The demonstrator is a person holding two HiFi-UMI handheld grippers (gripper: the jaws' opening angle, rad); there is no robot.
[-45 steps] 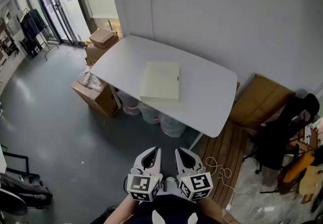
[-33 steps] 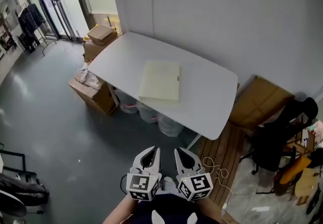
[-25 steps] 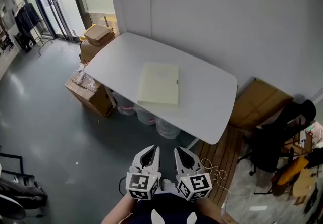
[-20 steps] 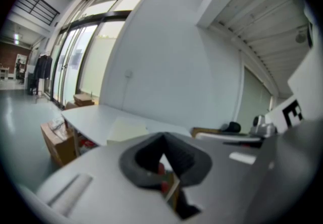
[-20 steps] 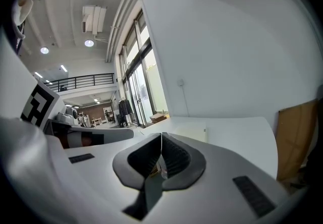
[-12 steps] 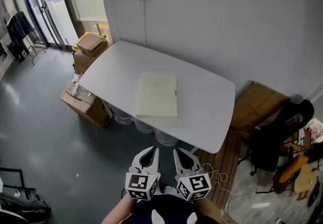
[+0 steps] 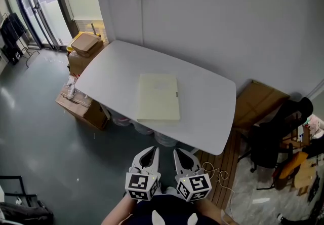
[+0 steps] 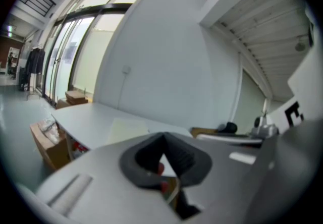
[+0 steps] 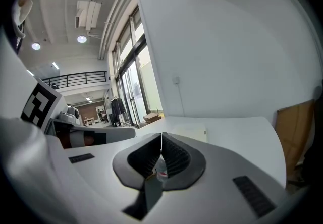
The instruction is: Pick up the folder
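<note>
A pale yellow folder (image 7: pixel 158 97) lies flat near the front edge of a white table (image 7: pixel 207 117). My left gripper (image 7: pixel 147 154) and right gripper (image 7: pixel 184 155) hang side by side low in the head view, well short of the table and over the grey floor. Both are shut with nothing between their jaws. In the left gripper view the folder (image 8: pixel 128 128) shows beyond the closed jaws of the left gripper (image 8: pixel 162 137). In the right gripper view the folder (image 9: pixel 189 130) lies past the shut right gripper (image 9: pixel 161 136).
Cardboard boxes (image 7: pixel 83 49) stand at the table's left end and bags (image 7: pixel 152 133) sit under it. A large flat cardboard sheet (image 7: pixel 257 105) leans at the right, beside a black chair (image 7: pixel 276 140). A white cable (image 7: pixel 217 171) lies on the wooden floor strip.
The table and folder have come closer and more square in the head view as I move toward them. Both grippers stay shut and side by side.
</note>
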